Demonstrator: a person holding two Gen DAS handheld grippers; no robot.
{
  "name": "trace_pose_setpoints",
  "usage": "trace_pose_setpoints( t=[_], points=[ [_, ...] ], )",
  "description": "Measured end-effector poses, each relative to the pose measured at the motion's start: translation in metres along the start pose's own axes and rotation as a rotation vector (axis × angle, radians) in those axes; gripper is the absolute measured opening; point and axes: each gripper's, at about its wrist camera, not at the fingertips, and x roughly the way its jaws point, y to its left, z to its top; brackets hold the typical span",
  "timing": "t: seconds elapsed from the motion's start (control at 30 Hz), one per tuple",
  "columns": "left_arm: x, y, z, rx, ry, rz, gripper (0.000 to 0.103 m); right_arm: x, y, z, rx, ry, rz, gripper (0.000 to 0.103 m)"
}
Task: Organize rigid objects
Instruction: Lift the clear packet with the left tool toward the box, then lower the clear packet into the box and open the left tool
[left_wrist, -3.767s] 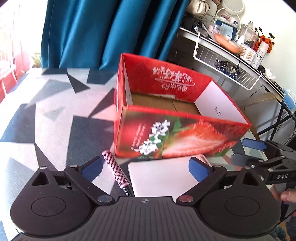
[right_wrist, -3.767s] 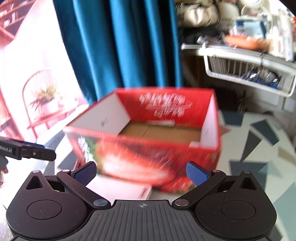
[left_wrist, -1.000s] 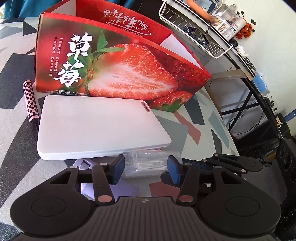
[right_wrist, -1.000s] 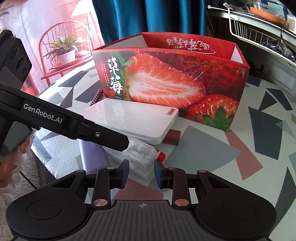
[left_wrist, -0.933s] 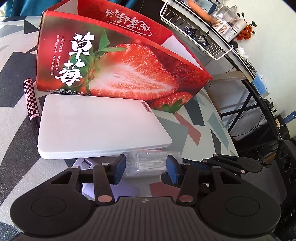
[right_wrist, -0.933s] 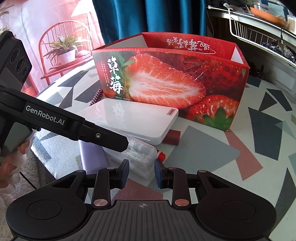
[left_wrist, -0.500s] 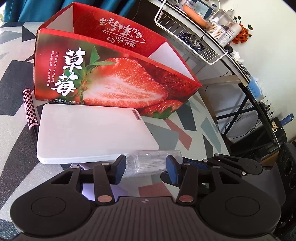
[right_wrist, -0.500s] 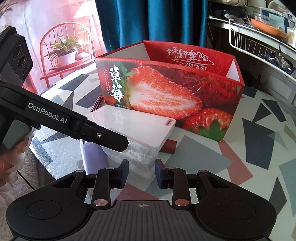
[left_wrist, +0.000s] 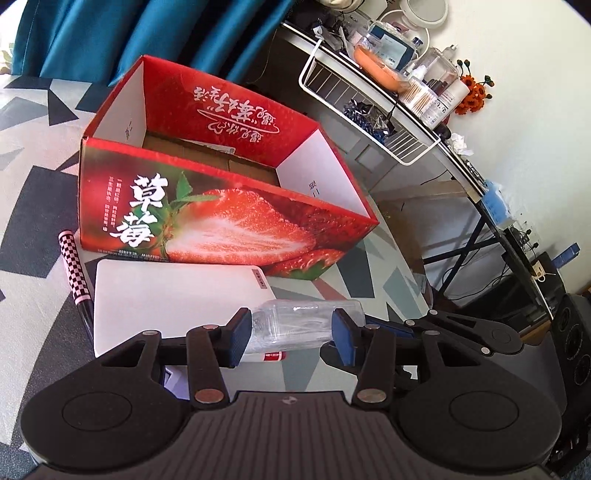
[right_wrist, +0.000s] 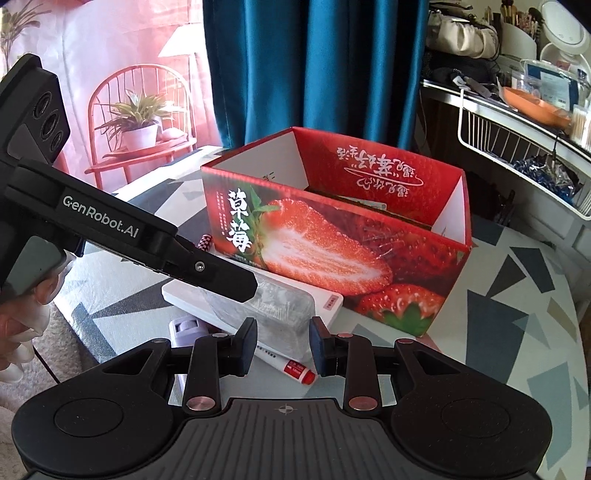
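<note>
Since the frames a second ago, the clear rectangular plastic box (left_wrist: 295, 325) has come up off the counter (left_wrist: 33, 199) with both grippers, and the open top of the red strawberry-printed cardboard carton (left_wrist: 221, 229) now shows.

Left wrist view: the left gripper (left_wrist: 291, 336) has its jaws partly closed, the blue pads pressing the two ends of the clear box, which spans the gap between them and hangs above the counter. Beyond the jaws and to their left lies a flat white rectangular case (left_wrist: 173, 295), with the carton just behind it. A pink-and-black chequered pen (left_wrist: 74, 269) lies at the case's left edge. The right gripper's linkage (left_wrist: 454, 332) reaches in from the right, just behind the right jaw.

Right wrist view: the right gripper (right_wrist: 282, 347) has its jaws narrowly set on the near end of the clear box (right_wrist: 284, 306); contact on the right pad is unclear. The left gripper's finger (right_wrist: 221, 277) meets the box from the left. Below the jaws, on the counter, lie a white tube with a red cap (right_wrist: 288, 363) and a pale lilac cylinder (right_wrist: 184, 328). The carton (right_wrist: 332, 243) stands beyond the jaws.
</note>
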Motion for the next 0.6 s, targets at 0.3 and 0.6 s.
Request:
trace_pose_setpoints(
  t=[0.3, 0.6],
  points=[
    [-0.015, -0.007, 0.042, 0.061, -0.086, 0.033, 0.05, 0.007, -0.003, 0.042, -0.055, -0.054, -0.001, 0.028],
    [0.0, -0.014, 0.1, 0.121, -0.121, 0.028, 0.055, 0.024, -0.032, 0.095, -0.059, -0.117, -0.012, 0.029]
  ],
)
